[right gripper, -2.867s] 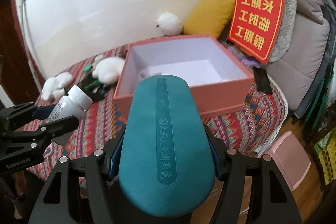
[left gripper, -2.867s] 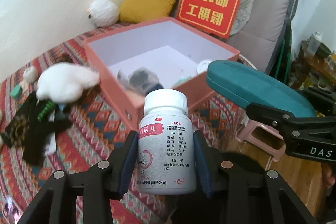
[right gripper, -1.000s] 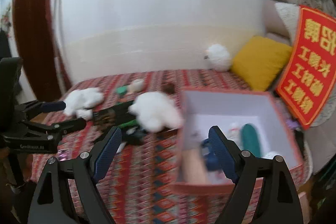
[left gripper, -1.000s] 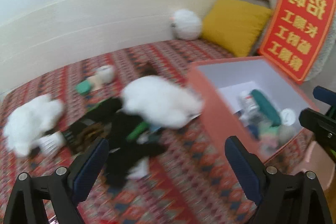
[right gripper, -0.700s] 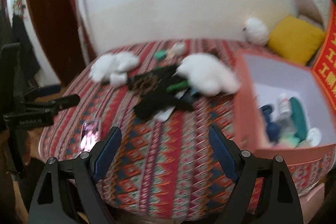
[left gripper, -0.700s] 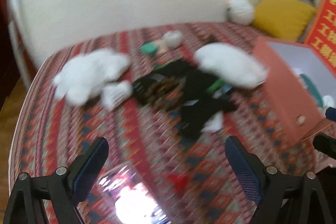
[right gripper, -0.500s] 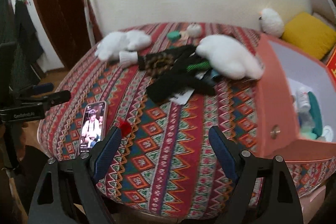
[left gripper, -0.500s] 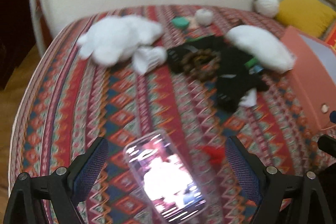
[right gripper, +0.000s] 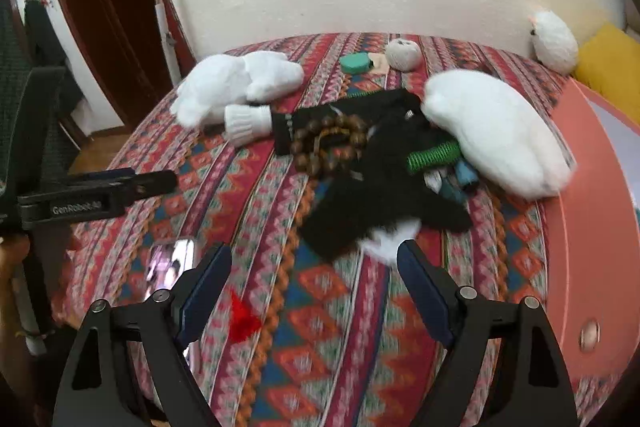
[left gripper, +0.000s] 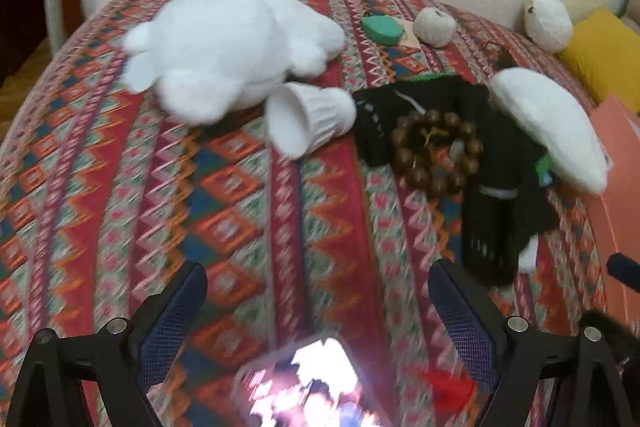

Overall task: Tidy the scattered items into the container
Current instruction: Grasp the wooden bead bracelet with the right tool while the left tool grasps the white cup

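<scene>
Bed cover [left gripper: 248,195]: woven cloth, matt, patterned. Plush toy [left gripper: 224,47]: fluffy white pile. Cup [left gripper: 310,119], near it: ribbed white, matt. Beads [left gripper: 436,151]: polished brown wood, slight sheen. Phone [right gripper: 170,263], near left: glossy screen. Box [right gripper: 588,251], right: smooth matt card. Gripper pads [right gripper: 420,293]: textured blue.

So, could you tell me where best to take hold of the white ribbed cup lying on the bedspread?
Probably across the white ribbed cup's narrower closed end, coming from above. It lies on its side, mouth toward the left gripper, and the flared rim looks wider and likelier to flex.
</scene>
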The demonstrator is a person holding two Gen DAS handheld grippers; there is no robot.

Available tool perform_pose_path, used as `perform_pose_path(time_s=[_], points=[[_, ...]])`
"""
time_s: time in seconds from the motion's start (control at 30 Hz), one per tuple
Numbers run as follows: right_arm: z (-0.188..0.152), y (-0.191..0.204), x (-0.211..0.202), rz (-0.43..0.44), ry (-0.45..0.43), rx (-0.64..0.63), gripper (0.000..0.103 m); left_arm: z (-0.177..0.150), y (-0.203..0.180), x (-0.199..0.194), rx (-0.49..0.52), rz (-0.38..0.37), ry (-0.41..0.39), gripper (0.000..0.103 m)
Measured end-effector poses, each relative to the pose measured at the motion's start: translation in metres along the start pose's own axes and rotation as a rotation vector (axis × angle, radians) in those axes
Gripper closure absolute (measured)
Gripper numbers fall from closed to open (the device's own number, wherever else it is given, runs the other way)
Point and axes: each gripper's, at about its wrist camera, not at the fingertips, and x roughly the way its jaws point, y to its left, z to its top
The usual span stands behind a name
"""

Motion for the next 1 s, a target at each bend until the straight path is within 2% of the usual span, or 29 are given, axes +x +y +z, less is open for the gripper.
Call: perform_pose_path(time_s=[0.23, 0.33, 0.5, 0.53, 0.57, 0.6, 0.67, 0.73, 1.0], points=[[0.045, 0.017, 0.080, 0.042, 0.072, -0.148, 0.032, 0.052, -0.009, 0.067, -0.007, -0.004, 0.048, 0.010], [0.053, 0.023, 0.118, 0.033, 0.104, -0.221, 0.034, 0.067, -0.006, 0.089, -0.024, -0.007, 0.064, 0.010], [0.060, 0.014, 0.175, 0.039, 0.128, -0.258, 0.035, 0.085, 0.003, 0.124, -0.085, -0.015, 0.089, 0.010], [0.061, 0.013, 0.176, 0.031, 0.110, -0.261, 0.044, 0.087, 0.004, 0.131, -0.088, -0.011, 0.098, 0.010], [0.062, 0.011, 0.173, 0.028, 0.106, -0.256, 0.063, 0.087, 0.002, 0.137, -0.077, 0.000, 0.103, 0.010], [0.061, 0.008, 0.169, 0.030, 0.107, -0.248, 0.072, 0.087, -0.001, 0.140, -0.060, 0.013, 0.097, 0.010], [0.058, -0.001, 0.160, 0.043, 0.114, -0.209, 0.073, 0.086, -0.007, 0.141, -0.023, 0.048, 0.069, 0.014], [0.053, -0.009, 0.149, 0.058, 0.119, -0.173, 0.073, 0.085, -0.009, 0.139, -0.009, 0.047, 0.051, 0.037], [0.030, -0.011, 0.084, 0.089, 0.064, -0.138, 0.073, 0.068, 0.002, 0.100, -0.026, 0.016, 0.032, 0.038]])
